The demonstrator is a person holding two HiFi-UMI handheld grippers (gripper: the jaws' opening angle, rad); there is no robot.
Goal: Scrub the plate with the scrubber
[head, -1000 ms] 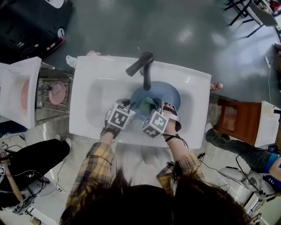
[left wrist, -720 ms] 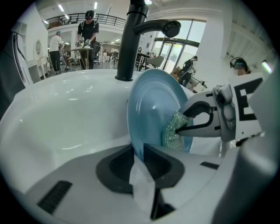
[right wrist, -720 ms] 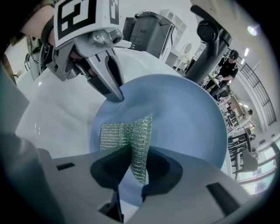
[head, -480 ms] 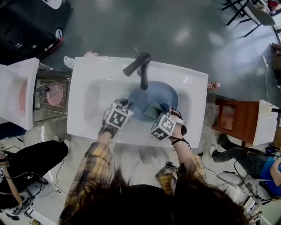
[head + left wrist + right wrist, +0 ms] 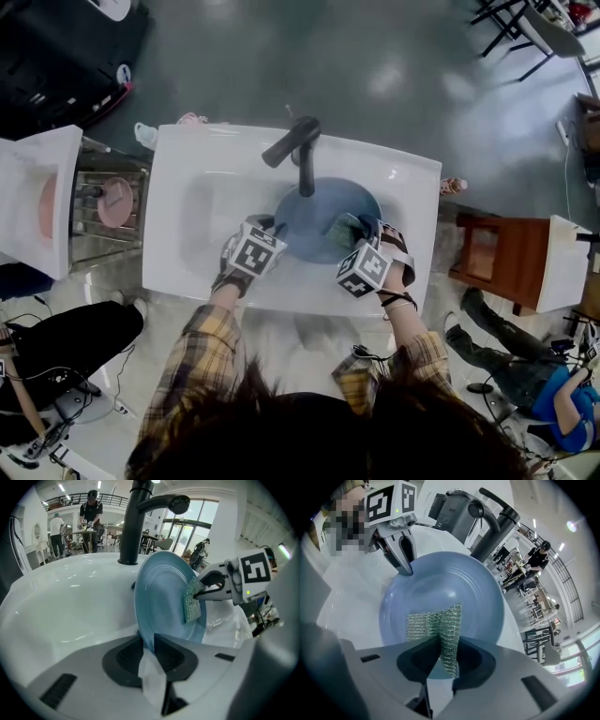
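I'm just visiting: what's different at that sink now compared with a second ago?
The right gripper, shut on the green scrubber, slid it across the blue plate toward the right of the head view. The left gripper has just been easing its fingers open a little, yet the plate's rim is still clamped between them. The plate, sink and tap stayed put.

Plate (image 5: 440, 583): blue, smooth glossy glaze, faint ringed ridges.
Scrubber (image 5: 433, 620): green-silver woven mesh, rough, glinting.
Sink (image 5: 202, 178): white, smooth, glossy.
Tap (image 5: 133, 522), upper centre: black, satin sheen.
Sleeves (image 5: 202, 356), lower frame: checked woven cloth.
Floor (image 5: 394, 66): grey, polished, reflective.
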